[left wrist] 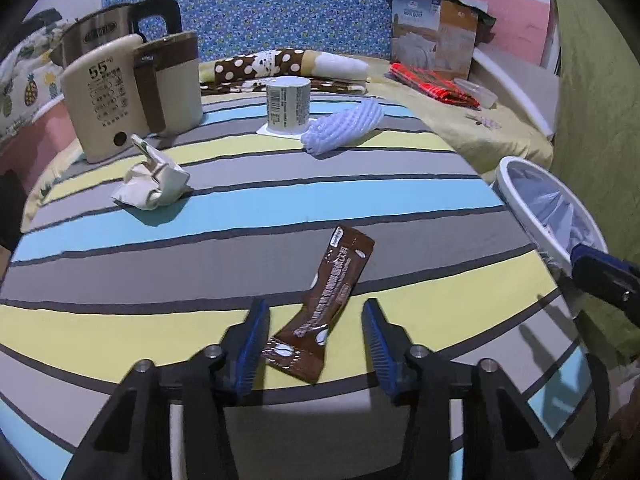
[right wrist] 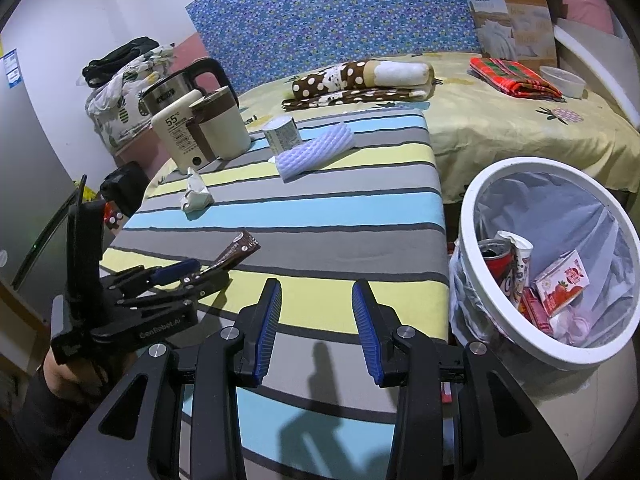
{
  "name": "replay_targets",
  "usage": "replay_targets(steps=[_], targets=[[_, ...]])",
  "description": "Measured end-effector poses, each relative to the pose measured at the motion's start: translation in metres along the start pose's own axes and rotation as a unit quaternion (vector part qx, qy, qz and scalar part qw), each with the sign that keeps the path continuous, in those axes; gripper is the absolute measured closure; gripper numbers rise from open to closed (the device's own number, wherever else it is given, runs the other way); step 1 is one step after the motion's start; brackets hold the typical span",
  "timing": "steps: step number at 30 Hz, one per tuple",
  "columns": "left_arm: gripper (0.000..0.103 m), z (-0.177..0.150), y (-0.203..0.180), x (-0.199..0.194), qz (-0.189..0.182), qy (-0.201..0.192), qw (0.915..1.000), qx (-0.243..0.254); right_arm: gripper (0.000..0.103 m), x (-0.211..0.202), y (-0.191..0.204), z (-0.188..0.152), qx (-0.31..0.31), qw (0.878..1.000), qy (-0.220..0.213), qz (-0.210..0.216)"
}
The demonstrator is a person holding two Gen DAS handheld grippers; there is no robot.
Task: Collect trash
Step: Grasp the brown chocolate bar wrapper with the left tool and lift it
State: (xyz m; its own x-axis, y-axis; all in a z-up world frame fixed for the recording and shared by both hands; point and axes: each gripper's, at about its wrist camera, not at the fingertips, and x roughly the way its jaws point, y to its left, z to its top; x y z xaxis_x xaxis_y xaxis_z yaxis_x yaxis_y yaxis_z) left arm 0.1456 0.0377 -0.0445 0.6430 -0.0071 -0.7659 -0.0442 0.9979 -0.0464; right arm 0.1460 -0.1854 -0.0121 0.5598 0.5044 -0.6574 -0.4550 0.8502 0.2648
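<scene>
A long brown wrapper (left wrist: 330, 304) with white writing lies low in the frame between the left gripper (left wrist: 316, 344) fingers, spread wide. Right gripper (right wrist: 316, 326) fingers are spread, holding nothing. The cream box (left wrist: 105, 100) says "55°".

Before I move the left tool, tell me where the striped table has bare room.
Bare patches: the stripes between the brown snack wrapper and the crumpled white paper, and the right side of the striped table toward the white trash bin. Crowded: the far end, with the beige jug, white paper cup and pale foam sleeve.
</scene>
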Motion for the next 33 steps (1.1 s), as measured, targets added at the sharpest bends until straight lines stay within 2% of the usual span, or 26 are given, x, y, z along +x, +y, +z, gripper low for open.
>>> replay_targets(steps=[2, 4, 15, 28, 33], targets=[[0.073, 0.000, -0.002, 0.000, 0.004, 0.000, 1.0000, 0.006, 0.064, 0.001, 0.001, 0.001, 0.000, 1.000, 0.000, 0.002], [0.076, -0.001, -0.002, -0.001, 0.004, -0.002, 1.0000, 0.009, 0.064, 0.001, 0.004, 0.002, -0.001, 1.000, 0.000, 0.004], [0.077, -0.002, 0.015, -0.017, -0.014, -0.038, 0.9984, -0.039, 0.064, 0.008, 0.009, 0.011, 0.006, 1.000, 0.000, 0.008], [0.077, 0.024, 0.051, -0.031, -0.021, -0.090, 0.9926, -0.078, 0.064, 0.042, 0.031, 0.045, -0.005, 1.000, 0.004, 0.015], [0.077, 0.033, 0.076, -0.038, -0.014, -0.113, 0.9889, -0.095, 0.064, 0.059, 0.043, 0.057, -0.024, 0.999, 0.012, 0.021]])
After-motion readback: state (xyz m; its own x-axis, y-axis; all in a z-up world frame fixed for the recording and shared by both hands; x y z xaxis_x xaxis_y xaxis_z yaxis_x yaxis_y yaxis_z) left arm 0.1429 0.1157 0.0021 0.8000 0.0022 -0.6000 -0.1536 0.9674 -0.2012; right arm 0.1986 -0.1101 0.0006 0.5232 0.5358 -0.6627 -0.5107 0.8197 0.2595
